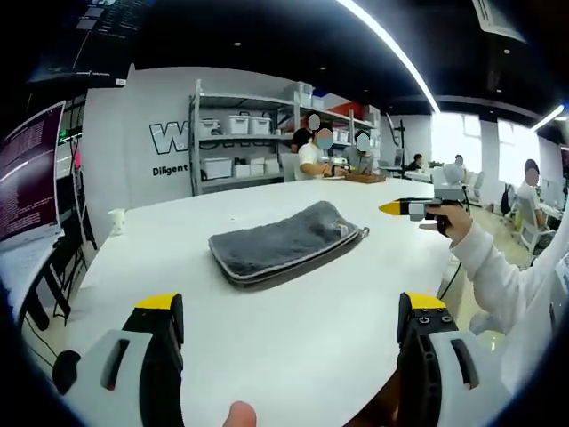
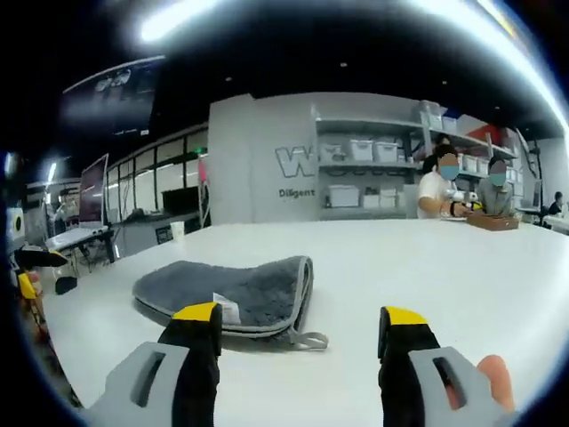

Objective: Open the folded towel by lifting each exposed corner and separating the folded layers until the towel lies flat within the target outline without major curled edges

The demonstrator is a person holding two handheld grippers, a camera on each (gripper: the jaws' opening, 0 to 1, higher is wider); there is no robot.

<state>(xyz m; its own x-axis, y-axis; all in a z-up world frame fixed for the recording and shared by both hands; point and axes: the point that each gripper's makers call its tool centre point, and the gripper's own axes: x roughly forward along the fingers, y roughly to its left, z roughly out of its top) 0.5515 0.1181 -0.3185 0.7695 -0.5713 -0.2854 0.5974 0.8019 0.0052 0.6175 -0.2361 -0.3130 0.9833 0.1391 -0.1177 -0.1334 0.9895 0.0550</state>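
Towel (image 1: 286,242) lies folded on the white table (image 1: 267,338), grey with pale trim, loop at one corner. Left gripper (image 1: 292,313) jaws apart, nothing held, near edge of the table, towel farther out, centred between the jaws. Right gripper (image 2: 301,323) jaws apart, nothing held; towel (image 2: 231,294) just beyond its left jaw, slightly left of centre.

Readable text on the back wall

The grey wall (image 2: 258,160) bears a big "W" and below it "Diligent"; the rest is hidden by shelves (image 2: 364,169).
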